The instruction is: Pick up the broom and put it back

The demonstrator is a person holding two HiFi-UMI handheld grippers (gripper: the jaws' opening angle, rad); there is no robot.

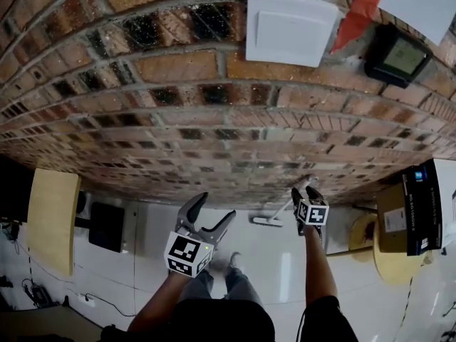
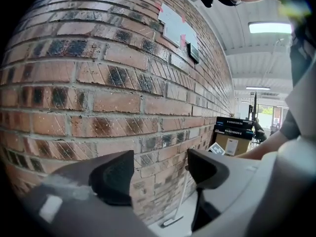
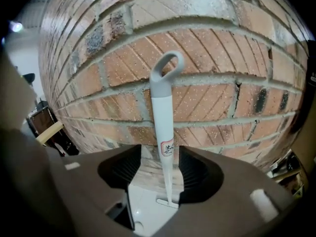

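Note:
The broom [image 1: 280, 209] has a white handle with a grey loop at its top and leans upright against the brick wall [image 1: 178, 120], its small head on the white floor. In the right gripper view the handle [image 3: 163, 127] stands between the jaws of my right gripper [image 3: 159, 168], closer to the right pad, with a gap on both sides. So my right gripper [image 1: 305, 189] is open around the upper handle. My left gripper [image 1: 216, 206] hovers open and empty to the left of the broom [image 2: 180, 196], facing the wall.
Stacked cardboard and black boxes [image 1: 417, 209] sit at the right on a round wooden stand [image 1: 381, 258]. A yellow board [image 1: 53, 219] leans at the left. A white panel [image 1: 288, 27] and a black device [image 1: 399, 54] hang on the wall.

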